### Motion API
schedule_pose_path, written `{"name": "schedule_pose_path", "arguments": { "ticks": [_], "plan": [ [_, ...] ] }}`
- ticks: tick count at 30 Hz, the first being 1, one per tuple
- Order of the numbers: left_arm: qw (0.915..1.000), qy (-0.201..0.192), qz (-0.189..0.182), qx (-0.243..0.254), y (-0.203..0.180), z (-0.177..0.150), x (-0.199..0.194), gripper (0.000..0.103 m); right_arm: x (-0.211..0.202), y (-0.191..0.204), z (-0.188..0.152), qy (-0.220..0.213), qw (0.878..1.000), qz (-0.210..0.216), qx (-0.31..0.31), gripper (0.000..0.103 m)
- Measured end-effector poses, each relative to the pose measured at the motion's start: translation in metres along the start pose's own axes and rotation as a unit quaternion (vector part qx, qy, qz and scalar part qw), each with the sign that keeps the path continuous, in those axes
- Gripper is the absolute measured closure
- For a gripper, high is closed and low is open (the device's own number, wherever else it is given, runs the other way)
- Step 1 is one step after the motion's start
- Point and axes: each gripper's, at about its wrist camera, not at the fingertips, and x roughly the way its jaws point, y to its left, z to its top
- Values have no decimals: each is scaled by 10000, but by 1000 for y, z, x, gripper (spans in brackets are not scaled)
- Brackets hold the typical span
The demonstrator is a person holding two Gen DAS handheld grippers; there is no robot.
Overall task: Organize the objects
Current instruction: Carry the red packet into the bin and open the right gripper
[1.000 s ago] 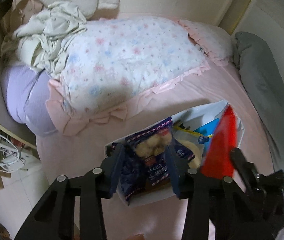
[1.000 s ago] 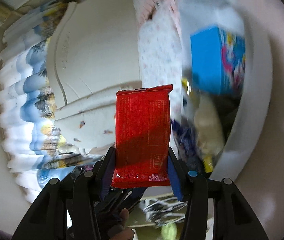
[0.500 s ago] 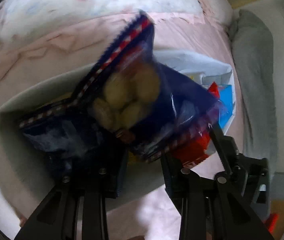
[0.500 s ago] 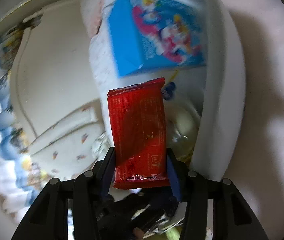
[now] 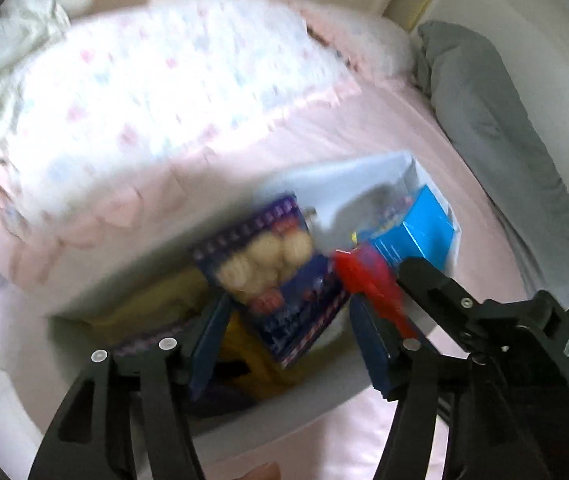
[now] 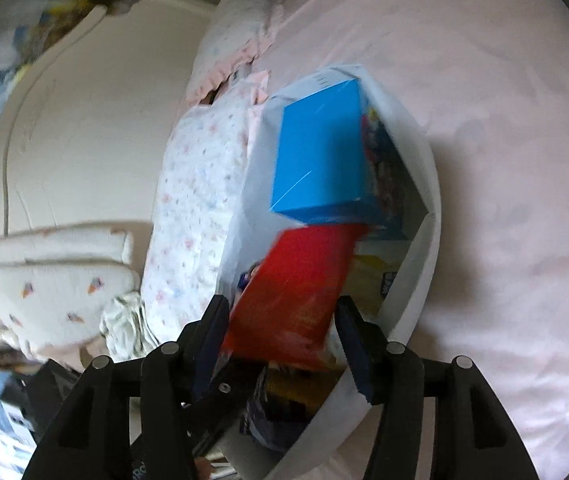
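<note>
Red foil is the story here: the red packet [image 6: 300,296] hangs between the pads of the right claw [image 6: 282,330], its long axis running up and away from the jaws toward the blue box [image 6: 320,152], with its far end already inside the white bag [image 6: 424,240] on the pink bed [image 6: 504,120]. Those jaws are opening, and a gap shows at the right pad, so the packet looks to be slipping free rather than pinched. Over on the other side, the left claw [image 5: 284,340] is opening too, at a middling spread, with the navy snack bag [image 5: 280,280] standing between its pads but not pressed, leaning into the bag's mouth beside the red packet [image 5: 368,280] and the blue box [image 5: 416,236]. The 2 claws sit close together above the same opening. My read: both snacks lie straight ahead and below their claws, so each should simply drop in, and backing out cleanly is what matters next.
</note>
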Motion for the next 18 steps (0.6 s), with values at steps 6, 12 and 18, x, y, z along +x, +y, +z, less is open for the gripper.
{"name": "schedule_pose_path", "arguments": {
  "ticks": [6, 12, 18],
  "plan": [
    [9957, -672, 213, 600, -16, -15, -32, 37, -10, 32, -13, 142, 9958, 766, -484, 46],
    [9816, -1223, 577, 1350, -44, -31, -46, 35, -29, 40, -21, -112, 9947, 367, -952, 44],
    [9655, -1435, 303, 2150, -71, -65, -48, 35, -61, 26, -29, -353, 9943, 272, -968, 44]
  ]
}}
